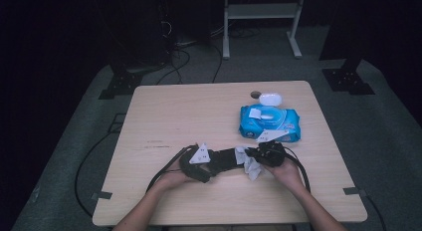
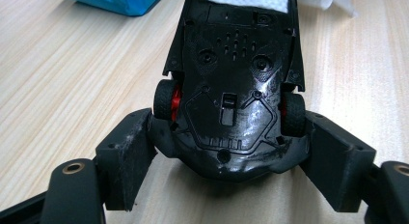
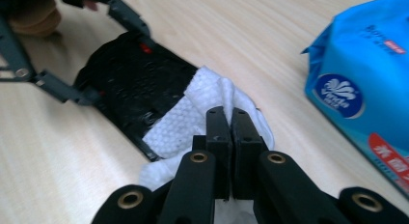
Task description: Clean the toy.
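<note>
Low in the high view, a person's two hands held the grippers near the table's [image 1: 149, 201] front edge. The left gripper [image 2: 226, 151] gripped a black toy car [image 2: 231, 93] by its sides, flipped so the underside faced up, its red-hubbed wheels just above the jaws at the centre of the left gripper view. The right gripper [image 3: 231, 125] was pinched tight on a white wet wipe [image 3: 193, 113], which lay pressed on the far end of the car's underside at the middle of the right gripper view. Farther back, right of centre in the high view, a blue wipes pack [image 1: 269, 122] lay with its flap open, and a small white lid [image 1: 270, 98] sat just behind it. The likely risk: a hard scrub might twist the car out of the left jaws, since they clasped only its tapered end; the wipe could also slip from the thin pinch and bunch up
</note>
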The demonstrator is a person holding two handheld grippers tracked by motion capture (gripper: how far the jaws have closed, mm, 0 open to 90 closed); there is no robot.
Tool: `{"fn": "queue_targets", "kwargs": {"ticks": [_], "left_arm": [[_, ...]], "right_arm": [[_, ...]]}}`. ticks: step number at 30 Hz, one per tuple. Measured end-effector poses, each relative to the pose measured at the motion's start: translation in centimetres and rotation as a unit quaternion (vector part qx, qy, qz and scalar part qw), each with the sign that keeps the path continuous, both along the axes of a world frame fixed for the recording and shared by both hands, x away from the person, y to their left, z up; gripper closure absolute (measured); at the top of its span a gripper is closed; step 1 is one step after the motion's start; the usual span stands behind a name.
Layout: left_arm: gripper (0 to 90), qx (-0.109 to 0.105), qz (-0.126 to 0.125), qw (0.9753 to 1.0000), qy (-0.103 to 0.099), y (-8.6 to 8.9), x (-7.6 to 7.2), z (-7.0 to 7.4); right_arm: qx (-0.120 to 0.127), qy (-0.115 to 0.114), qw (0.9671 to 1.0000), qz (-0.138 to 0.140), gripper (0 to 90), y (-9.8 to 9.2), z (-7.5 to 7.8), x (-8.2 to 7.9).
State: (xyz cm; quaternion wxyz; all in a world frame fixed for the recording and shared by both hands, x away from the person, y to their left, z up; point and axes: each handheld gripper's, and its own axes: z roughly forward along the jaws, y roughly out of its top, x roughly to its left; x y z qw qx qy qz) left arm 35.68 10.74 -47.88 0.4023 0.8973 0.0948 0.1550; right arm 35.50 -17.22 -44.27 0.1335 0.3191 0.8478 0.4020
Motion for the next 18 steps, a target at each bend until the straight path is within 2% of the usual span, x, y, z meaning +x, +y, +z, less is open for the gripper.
{"fn": "queue_targets", "kwargs": {"ticks": [4, 8, 11, 13, 15, 16, 18], "left_arm": [[23.9, -0.001, 0.0, 1.0, -0.001, 0.0, 0.0, 0.0], [23.9, 0.0, -0.002, 1.0, -0.002, 0.0, 0.0, 0.0], [23.9, -0.002, -0.001, 1.0, 0.0, 0.0, 0.0, 0.0], [23.9, -0.002, 0.0, 1.0, 0.0, 0.1, 0.1, 0.0], [23.9, -0.003, -0.001, 1.0, 0.0, 0.1, 0.2, 0.0], [23.9, -0.007, 0.001, 1.0, 0.003, 0.1, 0.2, 0.0], [23.9, -0.017, 0.004, 0.9998, 0.008, 0.1, 0.3, -0.1]], "right_arm": [[-0.015, -0.001, 0.9997, 0.021, 87.6, 0.8, 0.0, -0.9], [-0.005, 0.015, 0.9988, 0.046, 87.6, 2.0, -0.3, -1.1], [0.008, 0.035, 0.9968, 0.072, 87.5, 2.8, -0.5, -1.0], [0.003, 0.034, 0.9967, 0.073, 86.5, 2.8, -0.3, -0.8], [-0.001, 0.024, 0.9982, 0.054, 82.1, 2.3, 0.0, -0.4], [-0.014, 0.016, 0.9987, 0.046, 78.4, 2.1, 0.0, -0.4], [-0.01, 0.013, 0.999, 0.042, 70.8, 1.8, -0.1, -0.3]]}}
